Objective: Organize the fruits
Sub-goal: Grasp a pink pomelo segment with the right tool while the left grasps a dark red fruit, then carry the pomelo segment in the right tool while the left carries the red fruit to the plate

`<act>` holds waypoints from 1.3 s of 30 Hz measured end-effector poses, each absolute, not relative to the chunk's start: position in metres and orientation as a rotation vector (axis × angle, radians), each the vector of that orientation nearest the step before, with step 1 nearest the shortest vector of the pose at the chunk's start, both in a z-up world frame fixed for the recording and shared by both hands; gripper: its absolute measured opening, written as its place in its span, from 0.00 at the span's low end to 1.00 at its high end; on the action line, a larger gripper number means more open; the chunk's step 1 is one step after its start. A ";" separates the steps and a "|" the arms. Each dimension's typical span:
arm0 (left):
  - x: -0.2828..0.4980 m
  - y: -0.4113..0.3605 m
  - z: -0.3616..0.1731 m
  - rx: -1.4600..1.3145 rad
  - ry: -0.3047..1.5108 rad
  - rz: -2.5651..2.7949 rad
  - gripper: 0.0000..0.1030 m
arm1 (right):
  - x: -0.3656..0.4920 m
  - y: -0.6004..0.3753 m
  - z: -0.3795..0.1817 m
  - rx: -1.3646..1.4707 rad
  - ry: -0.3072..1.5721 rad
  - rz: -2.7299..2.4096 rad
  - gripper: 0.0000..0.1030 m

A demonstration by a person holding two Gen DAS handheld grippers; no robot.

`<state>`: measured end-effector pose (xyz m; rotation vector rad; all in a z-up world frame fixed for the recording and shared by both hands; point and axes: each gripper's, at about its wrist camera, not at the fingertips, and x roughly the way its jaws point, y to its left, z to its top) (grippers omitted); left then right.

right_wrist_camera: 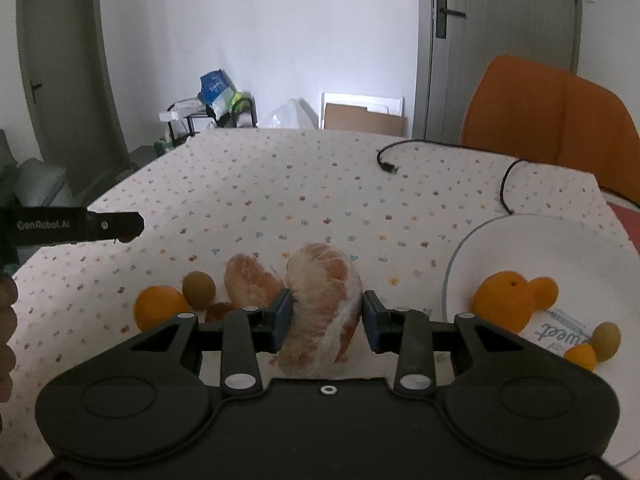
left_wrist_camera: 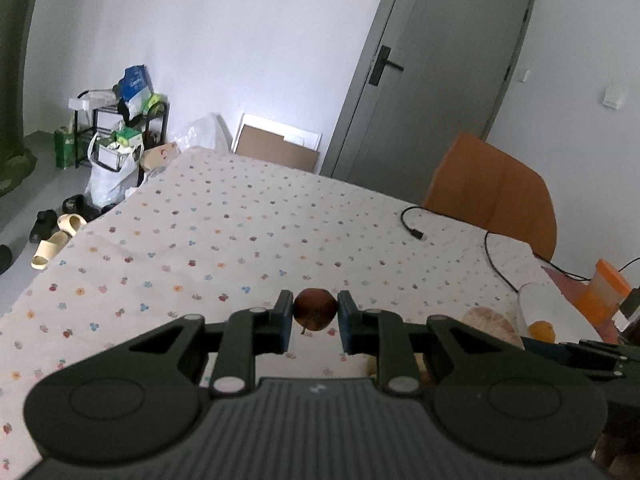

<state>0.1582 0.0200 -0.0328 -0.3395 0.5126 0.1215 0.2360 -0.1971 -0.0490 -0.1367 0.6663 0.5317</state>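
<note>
My left gripper (left_wrist_camera: 315,312) is shut on a small dark red-brown fruit (left_wrist_camera: 315,309) and holds it above the flowered tablecloth. My right gripper (right_wrist_camera: 325,314) is shut on a peeled pomelo piece (right_wrist_camera: 322,304) wrapped in film. A second pomelo piece (right_wrist_camera: 250,278) lies just behind it. An orange (right_wrist_camera: 158,306), a kiwi (right_wrist_camera: 199,288) and a reddish fruit (right_wrist_camera: 218,312) lie to the left. The white plate (right_wrist_camera: 560,240) at right holds a large orange (right_wrist_camera: 504,300), two small oranges (right_wrist_camera: 544,292) and a kiwi (right_wrist_camera: 606,340). The left gripper also shows in the right wrist view (right_wrist_camera: 120,226).
A black cable (right_wrist_camera: 400,160) runs across the far table. An orange chair (right_wrist_camera: 552,120) stands behind the table at right. An orange-lidded cup (left_wrist_camera: 604,292) stands at the right edge in the left wrist view. Bags, a rack and shoes sit on the floor at far left (left_wrist_camera: 108,152).
</note>
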 end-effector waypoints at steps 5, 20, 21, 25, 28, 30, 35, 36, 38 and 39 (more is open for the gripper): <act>0.150 0.010 -0.027 -0.330 0.497 0.113 0.21 | 0.226 -0.203 -0.038 -0.128 0.632 0.536 0.35; 0.129 -0.031 -0.010 -0.271 0.461 0.061 0.21 | 0.200 -0.242 -0.017 -0.092 0.573 0.505 0.35; 0.129 -0.034 -0.009 -0.267 0.459 0.057 0.21 | 0.198 -0.244 -0.016 -0.090 0.572 0.503 0.35; 0.127 -0.045 -0.006 -0.248 0.456 0.044 0.21 | 0.191 -0.254 -0.012 -0.086 0.554 0.496 0.35; 0.126 -0.052 -0.005 -0.235 0.456 0.032 0.21 | 0.187 -0.263 -0.011 -0.080 0.545 0.487 0.35; 0.127 -0.056 -0.004 -0.232 0.455 0.023 0.21 | 0.185 -0.270 -0.010 -0.074 0.541 0.477 0.35; 0.132 -0.069 -0.002 -0.217 0.459 -0.004 0.21 | 0.185 -0.286 -0.012 -0.048 0.543 0.431 0.35; 0.134 -0.071 -0.002 -0.214 0.458 -0.012 0.21 | 0.186 -0.288 -0.013 -0.047 0.544 0.421 0.35; 0.138 -0.077 -0.001 -0.205 0.449 -0.024 0.21 | 0.186 -0.293 -0.013 -0.042 0.541 0.411 0.35; 0.141 -0.081 0.001 -0.194 0.439 -0.030 0.21 | 0.186 -0.295 -0.013 -0.039 0.539 0.407 0.35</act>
